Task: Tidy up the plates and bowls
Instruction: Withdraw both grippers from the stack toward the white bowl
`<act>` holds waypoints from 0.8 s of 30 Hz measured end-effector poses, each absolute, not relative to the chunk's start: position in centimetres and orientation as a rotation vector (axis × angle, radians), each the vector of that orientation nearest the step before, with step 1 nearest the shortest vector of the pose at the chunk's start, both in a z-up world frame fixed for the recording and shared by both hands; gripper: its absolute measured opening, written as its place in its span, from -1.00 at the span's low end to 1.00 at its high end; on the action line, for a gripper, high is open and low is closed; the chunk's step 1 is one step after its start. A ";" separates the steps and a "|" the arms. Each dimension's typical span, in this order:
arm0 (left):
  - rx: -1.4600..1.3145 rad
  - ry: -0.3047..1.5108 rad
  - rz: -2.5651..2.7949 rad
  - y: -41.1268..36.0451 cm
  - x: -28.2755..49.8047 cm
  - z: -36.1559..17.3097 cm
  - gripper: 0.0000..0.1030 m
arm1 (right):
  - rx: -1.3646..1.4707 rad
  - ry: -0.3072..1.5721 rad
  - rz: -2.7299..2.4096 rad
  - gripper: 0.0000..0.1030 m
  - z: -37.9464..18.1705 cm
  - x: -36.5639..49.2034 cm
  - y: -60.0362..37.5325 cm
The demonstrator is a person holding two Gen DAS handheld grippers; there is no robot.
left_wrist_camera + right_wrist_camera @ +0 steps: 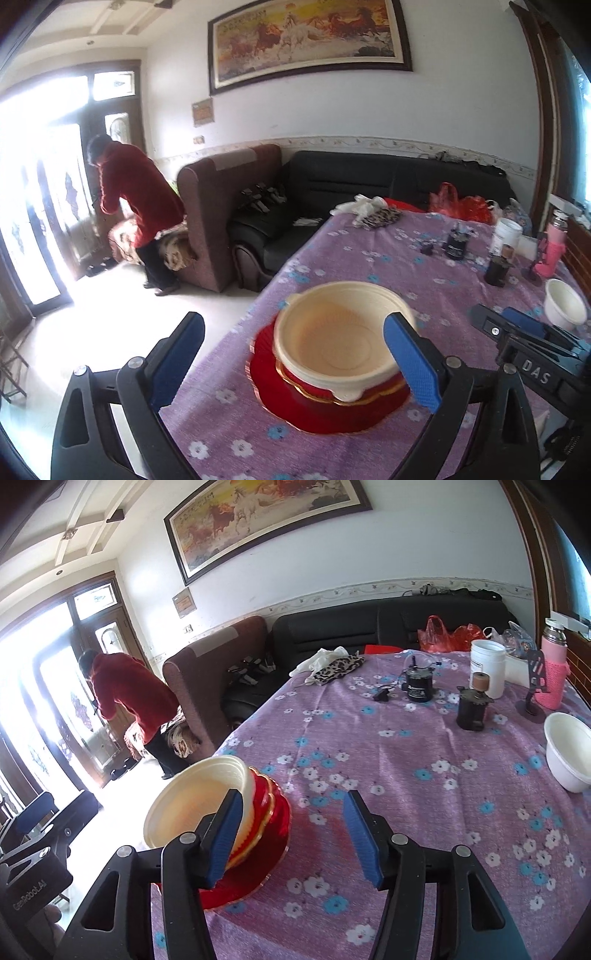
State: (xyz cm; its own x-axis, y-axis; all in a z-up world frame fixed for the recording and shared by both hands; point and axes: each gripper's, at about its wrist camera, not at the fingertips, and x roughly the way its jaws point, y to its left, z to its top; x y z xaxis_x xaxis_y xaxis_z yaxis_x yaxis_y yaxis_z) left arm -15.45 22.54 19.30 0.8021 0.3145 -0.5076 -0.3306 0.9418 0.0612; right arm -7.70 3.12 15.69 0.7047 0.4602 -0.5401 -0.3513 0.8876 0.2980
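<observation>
A cream bowl point(340, 339) sits in a red gold-rimmed bowl point(343, 391) on a red plate point(314, 417) near the table's left edge. My left gripper point(295, 363) is open and empty, its pads either side of the stack, just short of it. In the right wrist view the same stack, cream bowl point(192, 805) over red plate point(240, 882), lies at lower left. My right gripper point(291, 838) is open and empty, its left pad in front of the stack. A white bowl point(569, 753) stands apart at the right; it also shows in the left wrist view point(563, 308).
The table has a purple flowered cloth point(406, 775). At its far end stand a black jar point(419, 685), a dark grinder point(472, 705), a white tub point(487, 664), a pink flask point(552, 668) and red bags point(443, 633). A person in red point(136, 199) bends by the sofa.
</observation>
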 end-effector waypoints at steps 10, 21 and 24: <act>-0.127 0.633 0.055 18.2 -16.2 18.1 0.93 | 0.192 0.657 0.397 0.23 14.5 -8.6 -0.8; -0.056 0.690 -0.034 12.9 -16.1 16.6 0.93 | 0.251 0.679 0.267 0.24 12.5 -9.3 -8.5; -0.051 0.714 -0.068 11.6 -15.7 16.0 0.93 | 0.268 0.684 0.235 0.24 12.0 -9.5 -10.5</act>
